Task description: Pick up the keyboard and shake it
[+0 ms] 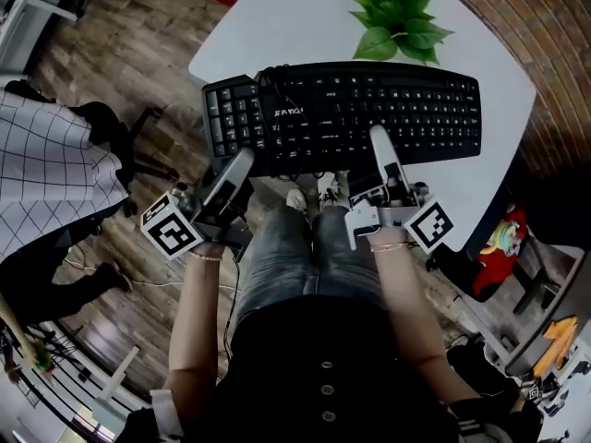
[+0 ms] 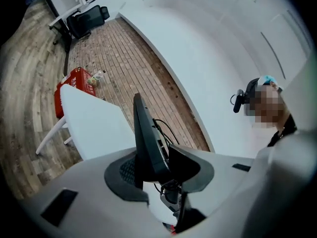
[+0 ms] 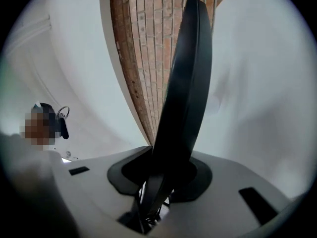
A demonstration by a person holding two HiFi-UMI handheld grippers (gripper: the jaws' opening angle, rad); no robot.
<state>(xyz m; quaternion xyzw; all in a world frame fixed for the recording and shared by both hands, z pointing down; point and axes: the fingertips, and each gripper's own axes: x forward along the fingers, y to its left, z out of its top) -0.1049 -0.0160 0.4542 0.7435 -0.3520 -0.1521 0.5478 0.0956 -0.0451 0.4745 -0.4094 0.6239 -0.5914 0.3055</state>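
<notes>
The black keyboard (image 1: 351,113) lies flat over the near part of the white table (image 1: 277,17), its left end past the table's edge. My left gripper (image 1: 242,160) is shut on its near long edge by the number pad. My right gripper (image 1: 377,137) is shut on the same edge further right. In the left gripper view the keyboard (image 2: 148,143) shows edge-on, clamped between the jaws of the left gripper (image 2: 158,175), with its cable (image 2: 163,128) looping beside it. The right gripper view has the keyboard (image 3: 183,98) edge-on too, pinched in the right gripper (image 3: 166,175).
A green potted plant (image 1: 397,17) stands on the table behind the keyboard. A person in a checked garment (image 1: 46,173) sits at the left. A red box (image 2: 74,83) lies on the floor by the table; an office chair (image 2: 86,19) stands further off.
</notes>
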